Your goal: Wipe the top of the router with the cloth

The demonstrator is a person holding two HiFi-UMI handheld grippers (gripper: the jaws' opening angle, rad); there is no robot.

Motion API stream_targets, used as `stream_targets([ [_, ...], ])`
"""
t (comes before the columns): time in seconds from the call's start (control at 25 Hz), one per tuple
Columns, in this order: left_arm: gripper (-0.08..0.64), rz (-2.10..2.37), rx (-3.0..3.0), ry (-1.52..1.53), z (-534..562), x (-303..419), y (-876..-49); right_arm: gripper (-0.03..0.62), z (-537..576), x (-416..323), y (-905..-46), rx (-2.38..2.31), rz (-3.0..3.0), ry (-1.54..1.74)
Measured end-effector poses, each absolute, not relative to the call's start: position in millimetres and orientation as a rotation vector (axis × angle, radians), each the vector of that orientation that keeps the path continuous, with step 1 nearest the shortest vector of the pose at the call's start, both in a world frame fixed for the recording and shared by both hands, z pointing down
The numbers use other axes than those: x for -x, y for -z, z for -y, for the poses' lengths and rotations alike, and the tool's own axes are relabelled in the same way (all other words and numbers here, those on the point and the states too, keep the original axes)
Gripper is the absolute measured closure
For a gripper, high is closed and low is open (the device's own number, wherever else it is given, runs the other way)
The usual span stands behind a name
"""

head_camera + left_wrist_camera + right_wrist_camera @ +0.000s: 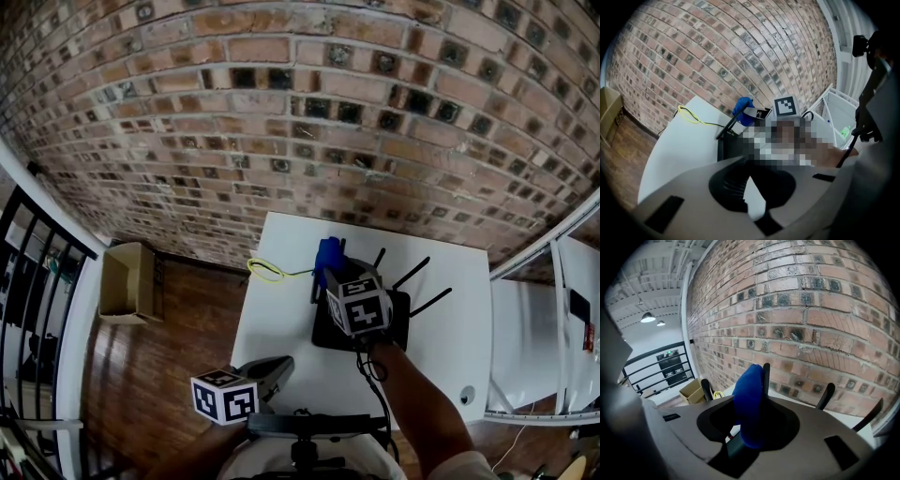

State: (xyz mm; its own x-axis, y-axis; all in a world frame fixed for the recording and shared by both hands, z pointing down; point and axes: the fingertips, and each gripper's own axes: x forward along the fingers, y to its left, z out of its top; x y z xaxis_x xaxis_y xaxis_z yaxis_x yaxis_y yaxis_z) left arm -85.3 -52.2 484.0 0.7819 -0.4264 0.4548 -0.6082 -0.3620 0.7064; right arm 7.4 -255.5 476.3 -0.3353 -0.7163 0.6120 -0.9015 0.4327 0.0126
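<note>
Left tool (279, 367) (754, 199): closest in, low over the near edge of the counter (281, 314). Jaws a narrow gap apart, nothing in them, bare white counter showing through the gap. Marker cube toward the person.
Right tool (330, 277) (750, 427): farther out, above the router's left rear part, tilted downward toward the wall. Jaws clamped on the cloth.
Cloth (327, 253) (742, 107) (749, 399): blue, bunched, standing up between the right tool's jaws and sticking out past their tips. Contact with the router cannot be judged from any view.
Router (394, 323) (733, 145): black, flat, lying on the counter toward the far side, partly covered by the right tool and the forearm (412, 394).
Antennas (429, 303) (825, 397): thin black rods, raised, fanning out toward the right and the wall.
Yellow cable (265, 272) (691, 117): looped on the counter's far left corner, just left of the router.
Counter: white, rectangular, set against the brick wall (281, 112).
Cardboard box (127, 281) (691, 391): open, on the wooden floor (178, 356), left of the counter beside the wall.
</note>
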Motion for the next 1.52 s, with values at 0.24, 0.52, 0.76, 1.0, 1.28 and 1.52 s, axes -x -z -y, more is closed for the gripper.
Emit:
stream_targets([
  [0.24,0.535,0.773,-2.006,-0.239,54,87,-485,0.459,255,-11,-495,-1.368,2.100,-0.523],
  [0.52,0.535,0.780,-2.001,-0.238,56,91,-486,0.459,252,-15,-528,-1.357,2.035,-0.641],
  [0.76,0.535,0.784,-1.999,-0.244,57,94,-487,0.459,240,-23,-558,-1.339,1.963,-0.744],
  [1.0,0.535,0.779,-1.991,-0.244,56,94,-487,0.459,230,-38,-576,-1.327,1.900,-0.761],
  [1.28,0.535,0.761,-2.004,-0.250,56,90,-486,0.459,225,-38,-543,-1.272,1.984,-0.578],
  [1.52,0.535,0.749,-2.006,-0.252,54,86,-485,0.459,230,-14,-475,-1.140,2.225,-0.267],
])
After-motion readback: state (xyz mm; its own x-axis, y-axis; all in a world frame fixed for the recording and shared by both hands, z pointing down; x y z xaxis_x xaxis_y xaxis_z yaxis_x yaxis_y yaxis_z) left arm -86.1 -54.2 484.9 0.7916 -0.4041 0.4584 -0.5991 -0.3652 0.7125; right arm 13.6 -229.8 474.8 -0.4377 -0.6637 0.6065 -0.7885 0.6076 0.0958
